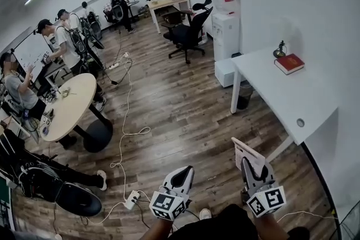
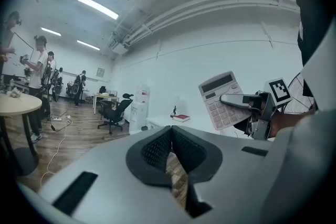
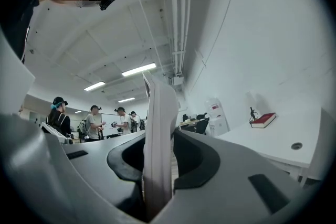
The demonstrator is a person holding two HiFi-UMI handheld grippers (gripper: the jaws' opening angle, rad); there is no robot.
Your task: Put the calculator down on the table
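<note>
The calculator (image 1: pixel 246 150) is a pale, flat slab. It is held upright in the air, with my right gripper (image 1: pixel 247 163) shut on its lower part, over the wood floor short of the white table (image 1: pixel 315 99). In the right gripper view the calculator (image 3: pixel 158 139) stands edge-on between the pads, and the table (image 3: pixel 278 139) lies ahead to the right. The left gripper view shows the calculator's (image 2: pixel 222 100) keypad face, clamped by the right gripper (image 2: pixel 242 102). My left gripper (image 1: pixel 184 170) hovers beside it to the left. Its jaws (image 2: pixel 170 150) are shut and hold nothing.
A red book (image 1: pixel 289 63) and a small figurine (image 1: pixel 279 50) sit at the table's far end. A white box (image 1: pixel 226 71), a bin (image 1: pixel 244 94) and a water dispenser (image 1: pixel 226 31) stand by it. Cables and a power strip (image 1: pixel 132 198) cross the floor. People stand around a round table (image 1: pixel 70 105) at the left.
</note>
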